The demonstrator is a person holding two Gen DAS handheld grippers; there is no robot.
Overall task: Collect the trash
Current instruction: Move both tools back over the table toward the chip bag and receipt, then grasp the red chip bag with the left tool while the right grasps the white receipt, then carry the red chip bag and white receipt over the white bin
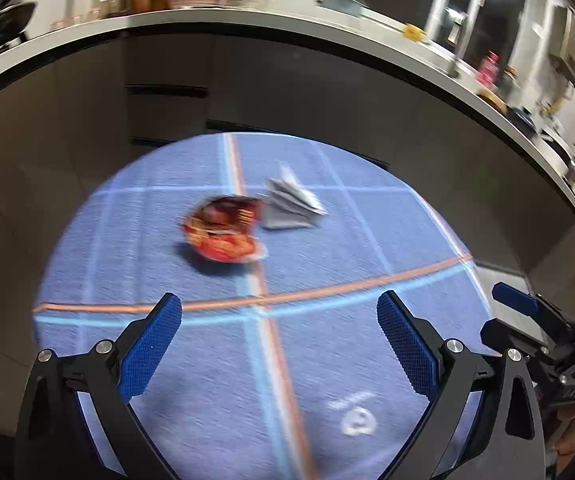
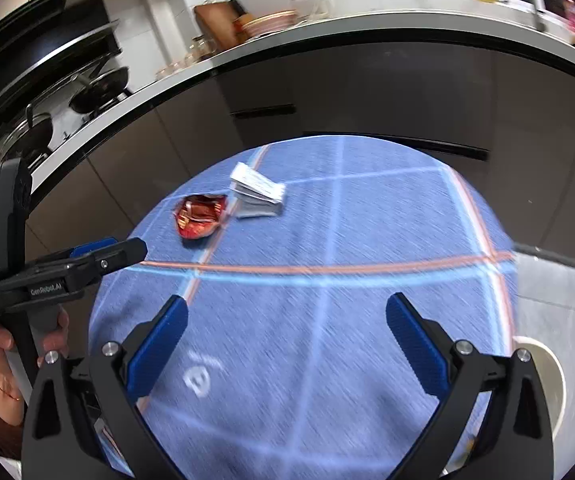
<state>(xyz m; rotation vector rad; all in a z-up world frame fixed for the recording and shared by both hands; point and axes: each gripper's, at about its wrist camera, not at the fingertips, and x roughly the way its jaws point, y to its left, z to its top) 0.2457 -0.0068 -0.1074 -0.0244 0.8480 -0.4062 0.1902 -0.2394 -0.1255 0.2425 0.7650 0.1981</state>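
Both my grippers hang over the near edge of the blue tablecloth [image 1: 327,352], jaws spread wide, gripping nothing: left gripper [image 1: 279,312], right gripper [image 2: 287,312]. Further out around 12 o'clock sits the crumpled red snack wrapper [image 1: 223,228], its long axis roughly crosswise. Just beside it at 1 o'clock, the folded white paper [image 1: 293,204] points away from me.
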